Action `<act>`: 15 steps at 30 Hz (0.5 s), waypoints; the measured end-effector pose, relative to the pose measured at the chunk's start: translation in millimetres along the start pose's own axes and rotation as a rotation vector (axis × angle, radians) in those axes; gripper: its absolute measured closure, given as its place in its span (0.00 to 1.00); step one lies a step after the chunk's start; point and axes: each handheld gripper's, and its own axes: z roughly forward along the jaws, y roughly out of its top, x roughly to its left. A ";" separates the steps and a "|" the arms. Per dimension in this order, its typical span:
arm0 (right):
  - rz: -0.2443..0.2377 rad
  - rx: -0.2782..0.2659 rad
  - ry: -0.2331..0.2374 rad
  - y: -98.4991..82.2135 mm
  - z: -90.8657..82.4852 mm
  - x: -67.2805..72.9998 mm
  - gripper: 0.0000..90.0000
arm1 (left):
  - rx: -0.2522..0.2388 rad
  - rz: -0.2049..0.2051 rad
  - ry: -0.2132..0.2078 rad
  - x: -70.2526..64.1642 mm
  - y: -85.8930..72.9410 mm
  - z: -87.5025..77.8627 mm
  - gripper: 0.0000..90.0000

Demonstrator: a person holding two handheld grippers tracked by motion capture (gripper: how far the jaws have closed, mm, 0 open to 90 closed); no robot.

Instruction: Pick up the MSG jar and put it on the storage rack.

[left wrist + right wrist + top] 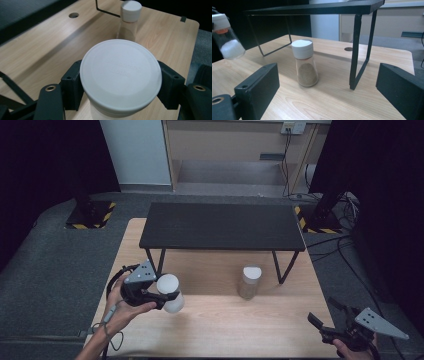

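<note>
Salt shaker (pixel 170 292), white-capped and holding white grains, sits clamped between the jaws of the left gripper (pixel 162 295), lifted clear of the desk (pixel 225 320) and tilted a little. Ahead of that gripper and slightly to one side stands a second shaker (pixel 249 282) of brown powder, upright on the desk near the leg of a black shelf (pixel 222 226). The right gripper (pixel 327 327) hangs near the desk's corner with jaws apart and empty, the brown shaker straight ahead between them, so it looks the likelier one to take it.

Faint embossed lettering on the white lid (pixel 121 77) cannot be read.
</note>
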 end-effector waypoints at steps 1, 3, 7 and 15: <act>0.002 -0.005 -0.002 -0.4 -0.3 0.2 0.05 | -0.005 -0.009 0.004 1.1 3.0 -3.1 0.36; 0.005 -0.011 -0.003 -1.1 -0.8 0.0 0.04 | -0.010 -0.013 0.016 2.3 9.9 -9.1 0.36; 0.005 -0.021 -0.005 -2.3 -1.4 0.2 0.03 | -0.008 -0.014 0.041 2.1 27.6 -19.7 0.36; 0.005 -0.037 -0.006 -3.8 -2.3 0.0 0.02 | -0.030 -0.051 0.078 7.9 59.4 -37.0 0.36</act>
